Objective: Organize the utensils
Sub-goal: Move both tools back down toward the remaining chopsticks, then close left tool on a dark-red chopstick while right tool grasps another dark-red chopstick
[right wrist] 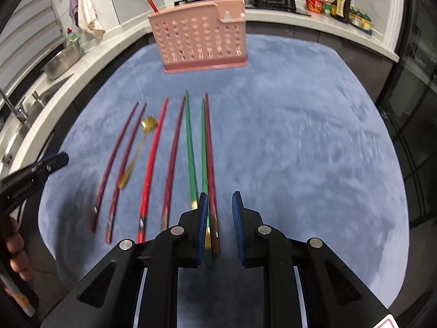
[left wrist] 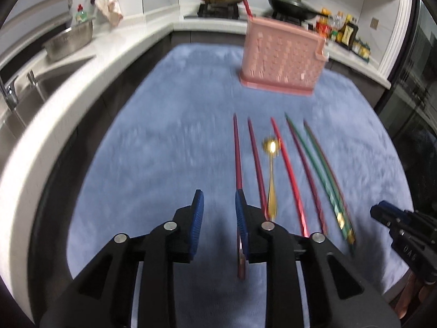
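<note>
A pink perforated utensil holder (right wrist: 200, 35) stands upright at the far end of the blue cloth-covered surface (right wrist: 300, 136). One red chopstick (right wrist: 149, 0) leans out of its top left corner; other contents cannot be made out through the holes.

The remaining utensils lie in a row on the surface, near the holder but apart from it: dark red chopsticks (right wrist: 114, 158), a gold spoon (right wrist: 136, 153), a bright red chopstick (right wrist: 153, 164) and green chopsticks (right wrist: 189, 147).

The left claw (left wrist: 220, 207) is released, fingers spread, its right finger over the leftmost dark red chopstick (left wrist: 237, 153), grasping nothing. The right claw (right wrist: 220, 210) is likewise released, with a green and a dark red chopstick lying between its fingers beside the left pad.
</note>
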A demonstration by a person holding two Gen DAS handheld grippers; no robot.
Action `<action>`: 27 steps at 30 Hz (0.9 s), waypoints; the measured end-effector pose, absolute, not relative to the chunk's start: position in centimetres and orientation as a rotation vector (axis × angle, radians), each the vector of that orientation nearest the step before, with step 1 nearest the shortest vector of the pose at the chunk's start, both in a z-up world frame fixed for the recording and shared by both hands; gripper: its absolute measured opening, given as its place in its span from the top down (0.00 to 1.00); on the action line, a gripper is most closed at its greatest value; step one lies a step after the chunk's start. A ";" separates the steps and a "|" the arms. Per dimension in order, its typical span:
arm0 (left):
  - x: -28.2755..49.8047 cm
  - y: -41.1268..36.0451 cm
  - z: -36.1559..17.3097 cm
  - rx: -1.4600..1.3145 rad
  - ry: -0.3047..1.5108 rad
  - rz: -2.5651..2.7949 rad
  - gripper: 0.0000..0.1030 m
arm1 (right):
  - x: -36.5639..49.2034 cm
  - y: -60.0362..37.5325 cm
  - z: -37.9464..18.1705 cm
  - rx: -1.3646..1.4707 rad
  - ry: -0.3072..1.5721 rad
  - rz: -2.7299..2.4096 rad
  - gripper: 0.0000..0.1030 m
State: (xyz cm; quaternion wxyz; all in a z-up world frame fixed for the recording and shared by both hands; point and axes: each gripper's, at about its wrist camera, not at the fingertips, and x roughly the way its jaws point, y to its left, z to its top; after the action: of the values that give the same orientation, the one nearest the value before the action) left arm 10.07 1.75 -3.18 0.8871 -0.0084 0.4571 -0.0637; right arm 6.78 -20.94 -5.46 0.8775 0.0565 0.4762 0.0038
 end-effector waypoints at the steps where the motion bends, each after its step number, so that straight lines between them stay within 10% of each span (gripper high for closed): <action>1: 9.8 1.7 -3.6 -0.019 0.961 -0.132 0.75 | 6.6 -21.0 -5.8 0.131 1.001 0.009 0.82; 27: 8.1 1.0 -8.6 -0.033 1.055 -0.173 0.69 | 5.8 -21.1 -9.2 0.140 1.052 -0.013 0.82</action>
State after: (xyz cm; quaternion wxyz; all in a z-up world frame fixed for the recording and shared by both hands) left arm 8.08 1.02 -8.62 0.8605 -0.0156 0.5026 -0.0823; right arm 5.83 -21.09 -9.23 0.8626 0.0667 0.5015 -0.0061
